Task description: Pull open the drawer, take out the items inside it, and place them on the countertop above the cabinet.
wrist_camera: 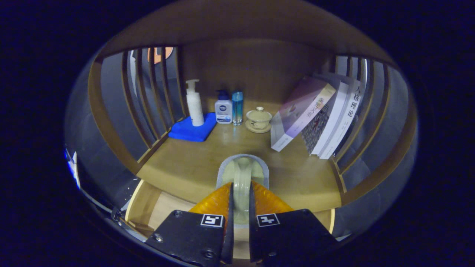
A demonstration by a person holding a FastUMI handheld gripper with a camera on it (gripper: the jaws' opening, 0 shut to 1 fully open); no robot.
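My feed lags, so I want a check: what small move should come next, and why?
Probably lower and release. The claw is shut on the pale spoon, whose bowl sits over the countertop, in front of the lidded cup, past the open drawer.

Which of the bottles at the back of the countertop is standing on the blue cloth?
The tall white pump bottle. It stands on the blue cloth, while the short white bottle and the slim blue bottle stand beside the cloth on the bare wood.

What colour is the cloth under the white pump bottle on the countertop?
Bright blue. The cloth lies folded under the pump bottle, well beyond the gripper; gripper view shows it best.
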